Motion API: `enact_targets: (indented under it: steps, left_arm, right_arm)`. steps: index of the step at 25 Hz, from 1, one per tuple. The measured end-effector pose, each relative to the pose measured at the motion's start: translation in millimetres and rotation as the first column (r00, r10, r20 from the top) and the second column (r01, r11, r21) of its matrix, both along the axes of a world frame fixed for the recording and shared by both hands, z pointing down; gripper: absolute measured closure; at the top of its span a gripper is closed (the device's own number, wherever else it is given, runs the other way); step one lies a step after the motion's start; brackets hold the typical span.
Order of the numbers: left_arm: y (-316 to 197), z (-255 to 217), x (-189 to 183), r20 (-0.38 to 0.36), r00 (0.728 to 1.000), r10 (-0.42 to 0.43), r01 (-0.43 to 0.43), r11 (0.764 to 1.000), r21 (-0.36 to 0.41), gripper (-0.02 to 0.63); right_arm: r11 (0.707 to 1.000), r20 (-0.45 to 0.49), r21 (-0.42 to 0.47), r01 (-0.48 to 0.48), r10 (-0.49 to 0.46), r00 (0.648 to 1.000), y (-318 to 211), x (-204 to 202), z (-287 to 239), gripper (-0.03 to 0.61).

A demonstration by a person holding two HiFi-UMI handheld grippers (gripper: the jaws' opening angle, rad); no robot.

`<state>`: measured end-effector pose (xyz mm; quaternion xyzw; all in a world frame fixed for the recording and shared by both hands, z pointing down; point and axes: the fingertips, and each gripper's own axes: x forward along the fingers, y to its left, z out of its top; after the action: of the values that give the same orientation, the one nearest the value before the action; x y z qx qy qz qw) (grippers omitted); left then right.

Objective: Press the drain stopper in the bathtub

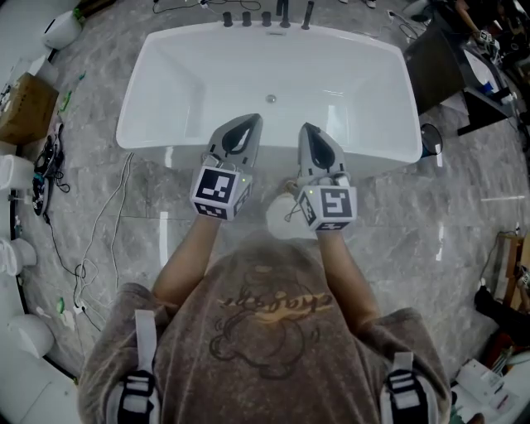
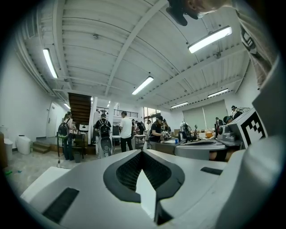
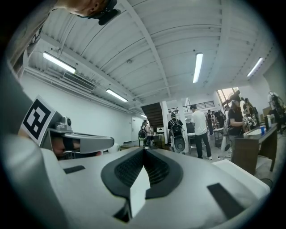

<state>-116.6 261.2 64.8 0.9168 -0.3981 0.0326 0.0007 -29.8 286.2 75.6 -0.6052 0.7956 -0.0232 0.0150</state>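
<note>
A white bathtub point(image 1: 166, 74) lies in front of me in the head view. Its drain stopper point(image 1: 271, 98) is a small silver disc on the tub's inner surface, near the middle. My left gripper point(image 1: 252, 121) and right gripper point(image 1: 305, 128) are side by side over the near rim, both tilted upward with jaws shut and empty. The stopper sits beyond and between their tips, apart from both. The left gripper view shows its shut fingertips point(image 2: 142, 151) against the ceiling and a room with people. In the right gripper view the fingertips point(image 3: 144, 150) also meet; neither gripper view shows the tub.
Black taps point(image 1: 267, 16) stand on the tub's far rim. Cables point(image 1: 50, 157) and a cardboard box point(image 1: 25, 108) lie on the marble floor at left. A dark table point(image 1: 447, 66) stands at right. A round white object point(image 1: 283, 217) sits on the floor below my hands.
</note>
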Motion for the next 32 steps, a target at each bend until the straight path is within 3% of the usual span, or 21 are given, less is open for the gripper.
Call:
enact_targets:
  steps: [22,32]
  left_arm:
    - [-196.0,-6.4,94.3,-0.002,0.997,-0.077,0.077,0.997,0.005,0.611]
    - [-260.7,7.5,107.2,0.017,0.998,-0.059,0.059,0.998,0.002,0.612]
  right_arm:
    - [0.989,-0.017,-0.058,0.135,-0.136,0.991,-211.7,90.1,4.9,0.578]
    - [0.986,0.000,-0.106,0.132,-0.133,0.991,-272.6,105.1,28.4,0.578]
